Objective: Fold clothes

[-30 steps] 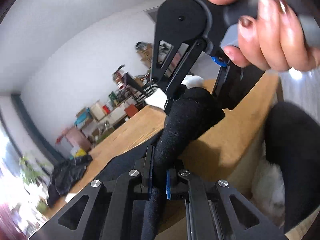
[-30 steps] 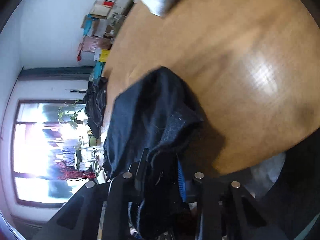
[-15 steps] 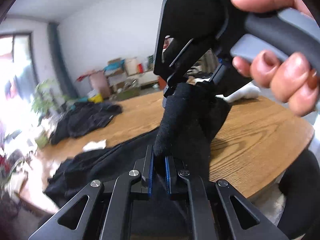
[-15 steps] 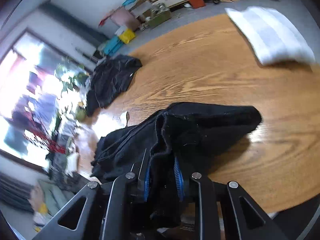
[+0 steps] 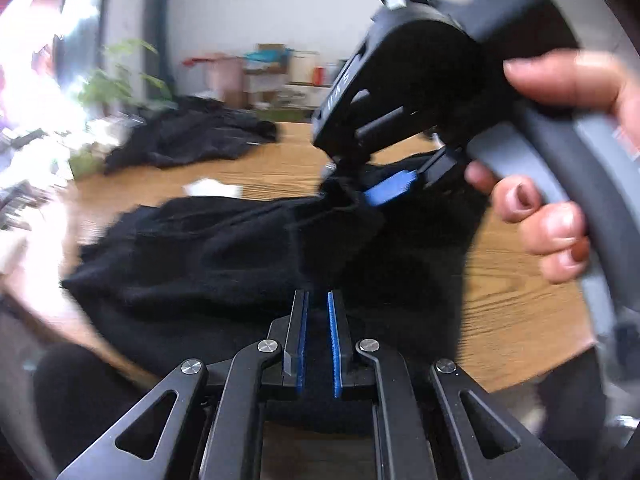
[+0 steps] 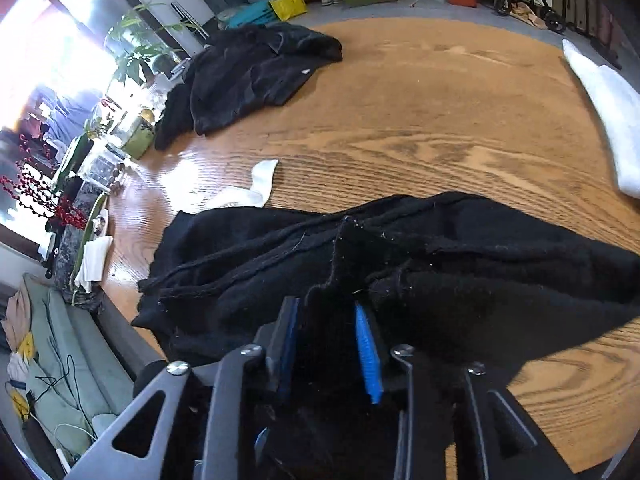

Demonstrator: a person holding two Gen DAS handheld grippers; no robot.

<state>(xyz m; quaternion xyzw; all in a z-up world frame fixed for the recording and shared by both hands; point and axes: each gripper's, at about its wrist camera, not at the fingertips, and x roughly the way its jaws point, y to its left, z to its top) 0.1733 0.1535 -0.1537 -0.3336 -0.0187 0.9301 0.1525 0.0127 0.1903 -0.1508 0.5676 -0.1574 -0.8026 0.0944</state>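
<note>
Both grippers sat over the black garment bunched at the near edge of the round wooden table: our left gripper was nearly closed on its cloth, while our right gripper had just been opening with a fold between its pads. We judged the fold could slip free and the half-made fold collapse. Another dark garment lay far left, near a bright window and room clutter.

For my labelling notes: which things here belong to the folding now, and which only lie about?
In the job: black garment; wooden table under it.
Lying about: second black garment; white sock; white cloth; plant.
</note>
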